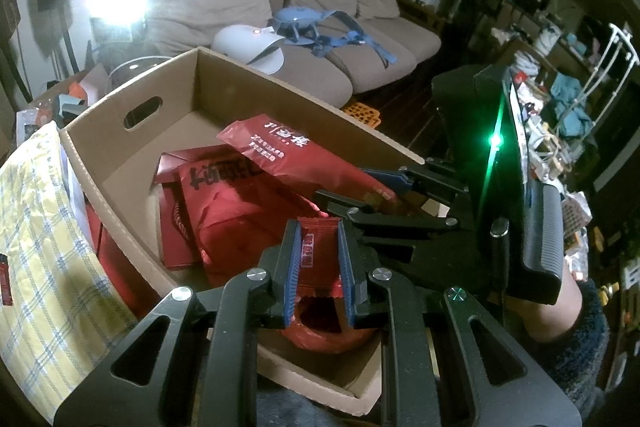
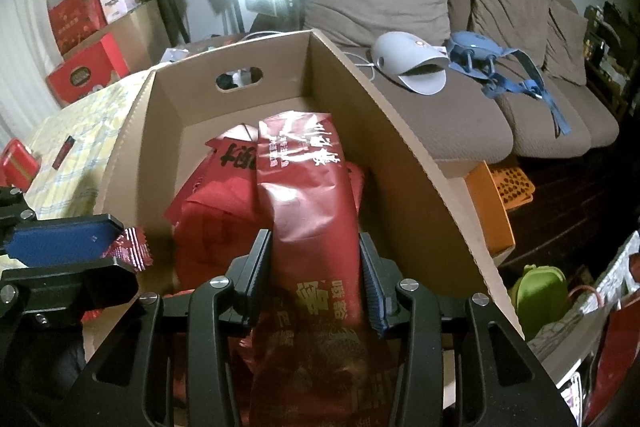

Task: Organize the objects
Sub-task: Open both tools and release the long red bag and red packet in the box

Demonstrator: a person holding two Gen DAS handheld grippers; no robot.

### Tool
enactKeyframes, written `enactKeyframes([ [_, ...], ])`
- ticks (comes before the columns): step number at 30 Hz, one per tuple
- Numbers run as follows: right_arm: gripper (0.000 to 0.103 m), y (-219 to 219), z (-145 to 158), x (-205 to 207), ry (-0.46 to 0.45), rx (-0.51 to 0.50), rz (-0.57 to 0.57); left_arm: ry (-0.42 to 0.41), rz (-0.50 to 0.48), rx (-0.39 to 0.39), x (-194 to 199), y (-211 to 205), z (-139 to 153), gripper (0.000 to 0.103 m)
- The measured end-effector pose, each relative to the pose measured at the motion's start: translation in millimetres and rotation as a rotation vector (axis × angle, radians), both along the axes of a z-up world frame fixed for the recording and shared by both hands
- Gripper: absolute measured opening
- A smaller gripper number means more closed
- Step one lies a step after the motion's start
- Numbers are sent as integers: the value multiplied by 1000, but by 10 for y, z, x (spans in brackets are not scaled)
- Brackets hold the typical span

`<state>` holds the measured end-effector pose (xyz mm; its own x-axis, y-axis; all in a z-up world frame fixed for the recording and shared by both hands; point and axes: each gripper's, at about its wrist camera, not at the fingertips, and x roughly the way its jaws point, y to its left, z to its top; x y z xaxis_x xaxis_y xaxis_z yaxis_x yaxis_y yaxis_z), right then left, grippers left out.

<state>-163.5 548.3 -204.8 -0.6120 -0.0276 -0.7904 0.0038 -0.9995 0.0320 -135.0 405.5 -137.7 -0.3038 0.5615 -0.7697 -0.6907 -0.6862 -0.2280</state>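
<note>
Starting at the left, the left gripper (image 1: 319,269) clamps a small red sachet (image 1: 318,251) over the cardboard box (image 1: 164,83) — not yet dropped. To its right, the right gripper (image 2: 316,281) has a long red packet (image 2: 310,195) between its pads, leaning over red packages (image 2: 216,211) already inside; I judge the sorting well underway, with these two left.

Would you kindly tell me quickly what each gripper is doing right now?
Left gripper: closed on a small red sachet.
Right gripper: around a long red snack bag over the cardboard box; grip cannot be told.
</note>
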Motion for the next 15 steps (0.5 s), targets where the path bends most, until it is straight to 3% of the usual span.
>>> enactKeyframes([
  [15, 44, 64, 28, 33, 24, -6, -25, -3, 4, -5, -30, -16, -7, 17],
])
